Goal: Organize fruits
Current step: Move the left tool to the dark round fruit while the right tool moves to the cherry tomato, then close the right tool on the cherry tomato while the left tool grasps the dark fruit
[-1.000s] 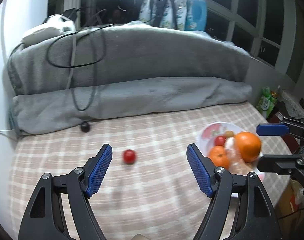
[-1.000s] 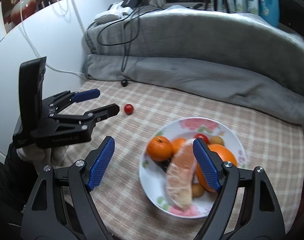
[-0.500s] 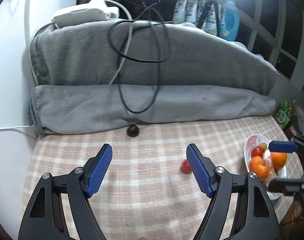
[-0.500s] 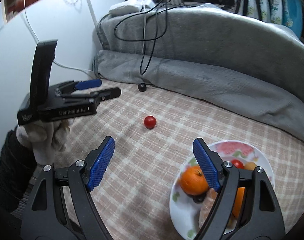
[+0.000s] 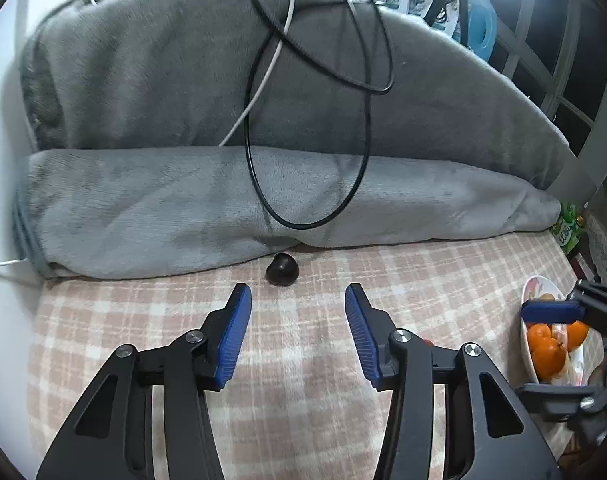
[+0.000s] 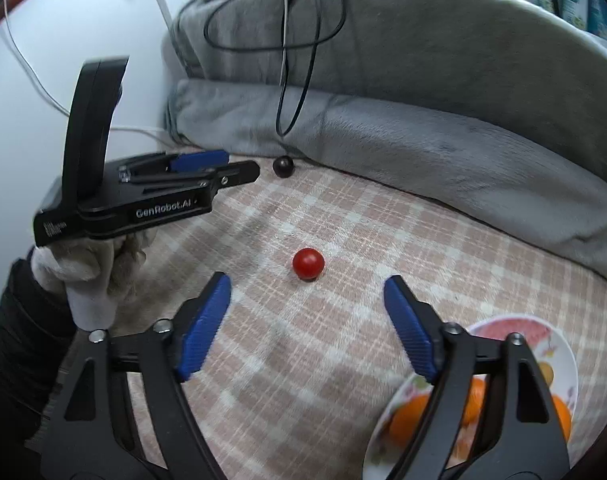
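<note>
Both grippers have swung away from the plate since the earlier frames, and each has just been closing its jaws partway, with nothing between them. Left gripper [image 5: 298, 294]: blue-padded fingers apart, aimed at a small dark round fruit [image 5: 282, 269] that lies on the checked bedcover [image 5: 323, 360] just in front of the rolled grey blanket [image 5: 183, 208]; fruit and pads do not touch. Right gripper [image 6: 307, 294]: fingers apart and empty, pointing down at a cherry tomato [image 6: 308, 263], glossy red, round and whole, resting alone on the bedcover just beyond the fingertips. Floral plate [image 6: 559, 344], at lower right: holds oranges [image 6: 407, 416], partly hidden behind the right finger; in the left wrist view the same plate shows oranges and a pale fruit segment at the far right edge. Gloved hand [image 6: 91, 272] with a dark sleeve holds the left gripper. Black cable [image 5: 315, 128] loops over the blanket above the dark fruit.
</note>
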Demonstrator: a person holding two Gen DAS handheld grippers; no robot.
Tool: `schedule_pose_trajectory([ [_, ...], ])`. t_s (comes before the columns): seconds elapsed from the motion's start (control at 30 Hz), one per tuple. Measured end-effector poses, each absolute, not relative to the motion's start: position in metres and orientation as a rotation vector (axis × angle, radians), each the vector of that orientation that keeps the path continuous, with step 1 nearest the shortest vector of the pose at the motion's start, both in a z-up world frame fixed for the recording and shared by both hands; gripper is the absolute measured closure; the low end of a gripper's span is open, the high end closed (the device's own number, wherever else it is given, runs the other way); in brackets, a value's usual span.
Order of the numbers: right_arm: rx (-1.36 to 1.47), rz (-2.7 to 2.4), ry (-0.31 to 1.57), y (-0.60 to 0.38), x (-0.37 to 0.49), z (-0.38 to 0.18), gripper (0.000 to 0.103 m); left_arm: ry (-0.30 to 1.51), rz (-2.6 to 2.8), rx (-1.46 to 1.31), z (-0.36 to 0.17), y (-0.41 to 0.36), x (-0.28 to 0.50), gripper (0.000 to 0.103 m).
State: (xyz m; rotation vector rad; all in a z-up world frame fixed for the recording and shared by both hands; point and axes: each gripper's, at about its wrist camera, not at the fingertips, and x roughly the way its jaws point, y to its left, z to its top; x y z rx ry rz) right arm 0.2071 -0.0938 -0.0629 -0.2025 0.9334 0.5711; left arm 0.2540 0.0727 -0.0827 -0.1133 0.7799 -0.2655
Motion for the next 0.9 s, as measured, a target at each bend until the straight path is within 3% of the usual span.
schedule_pose_trajectory([
  [0.13,-0.224,0.569,0.975,-0.082,0.217,-0.075,0.033,0.796,-0.285,-0.112,-0.088,0.071,0.267,0.058],
  [0.2,-0.237,0.567,0.992,-0.076,0.222,-0.080,0.040,0.803,-0.294,-0.105,-0.091,0.069,0.273,0.060],
  [0.27,-0.240,0.565,1.009,-0.073,0.226,-0.084,0.052,0.809,-0.298,-0.106,-0.094,0.069,0.280,0.060],
  [0.73,-0.258,0.555,1.059,-0.060,0.242,-0.102,0.057,0.847,-0.318,-0.126,-0.110,0.070,0.303,0.064],
  [0.9,-0.279,0.553,1.073,-0.054,0.245,-0.108,0.059,0.861,-0.315,-0.125,-0.117,0.064,0.308,0.069],
])
